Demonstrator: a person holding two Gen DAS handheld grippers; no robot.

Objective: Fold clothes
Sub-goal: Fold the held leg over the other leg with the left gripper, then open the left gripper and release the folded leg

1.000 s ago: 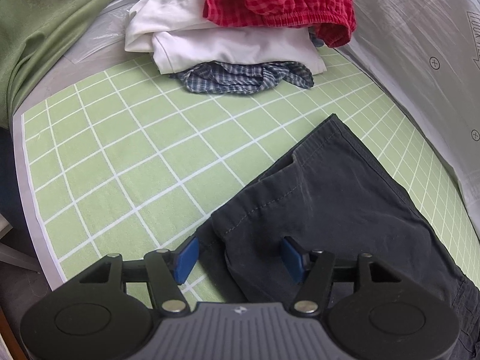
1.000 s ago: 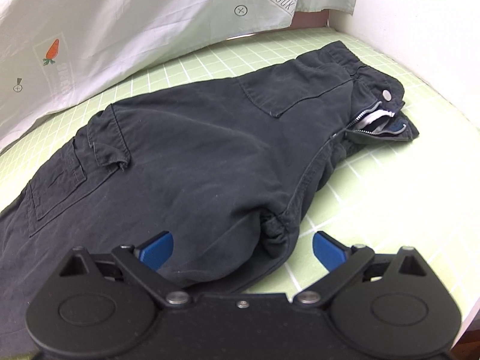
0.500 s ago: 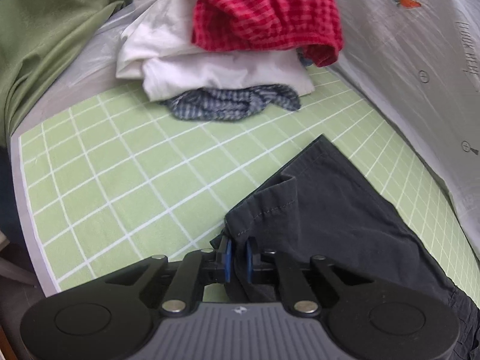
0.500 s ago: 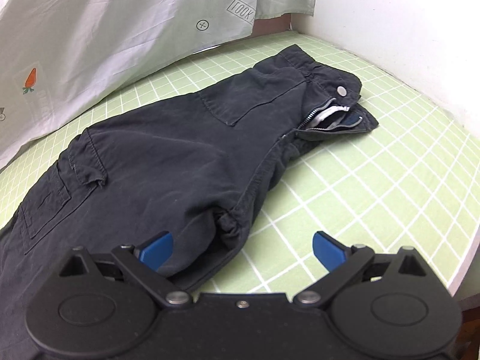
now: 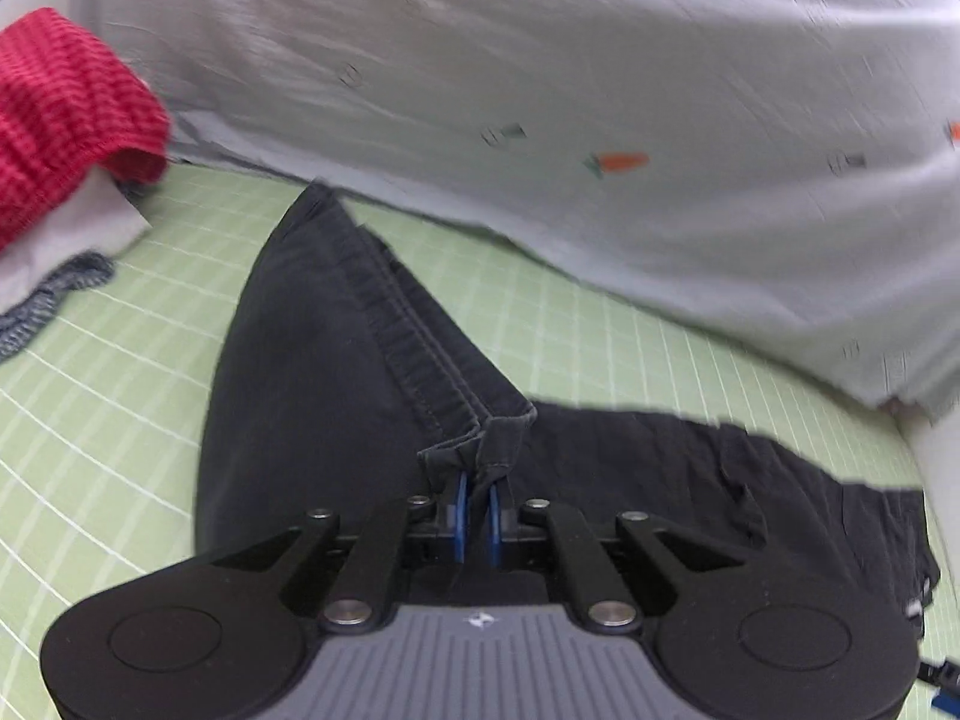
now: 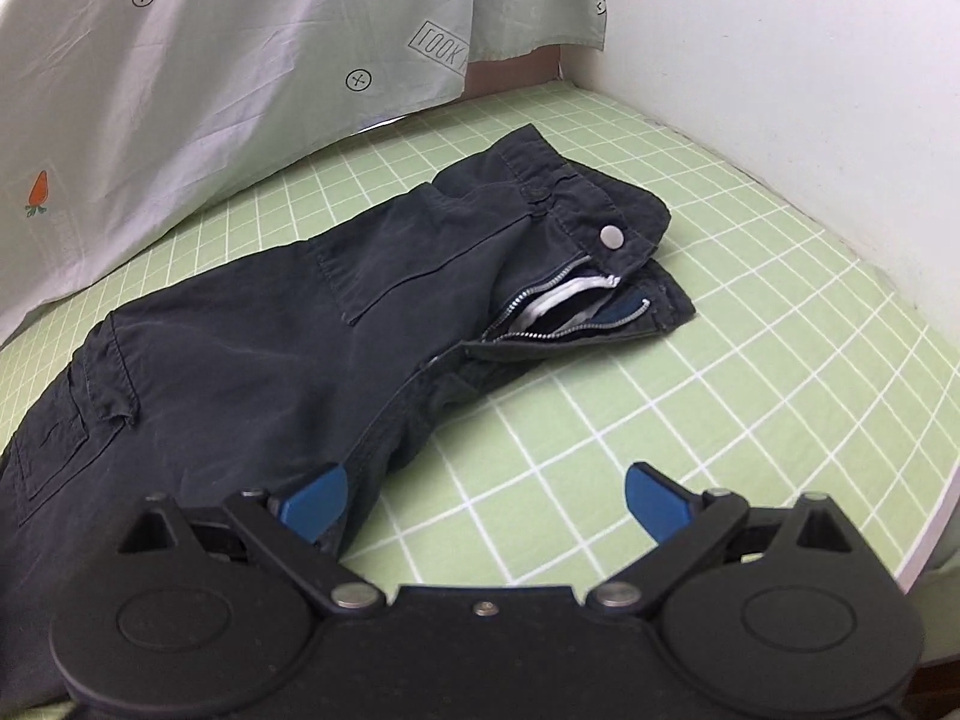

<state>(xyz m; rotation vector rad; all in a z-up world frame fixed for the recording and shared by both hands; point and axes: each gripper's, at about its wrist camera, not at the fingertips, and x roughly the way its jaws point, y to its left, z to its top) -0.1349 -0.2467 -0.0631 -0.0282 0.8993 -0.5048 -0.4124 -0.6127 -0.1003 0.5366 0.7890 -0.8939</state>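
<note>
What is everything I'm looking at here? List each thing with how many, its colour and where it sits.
dark trousers: one, near-black, spread on the mat, fly unzipped, hem end lifted
checked mat: one, light green with white grid, under the clothes
red checked garment: one, red, atop the pile at far left of the left view
white garment: one, white, under the red one
blue checked garment: one, blue-grey, at the pile's foot
printed sheet: one, pale grey-green with carrots, hanging behind the mat
wall: white, right of the mat
left gripper: black, blue pads, shut on the trouser hem
right gripper: black, blue pads, open, by the trouser crotch
</note>
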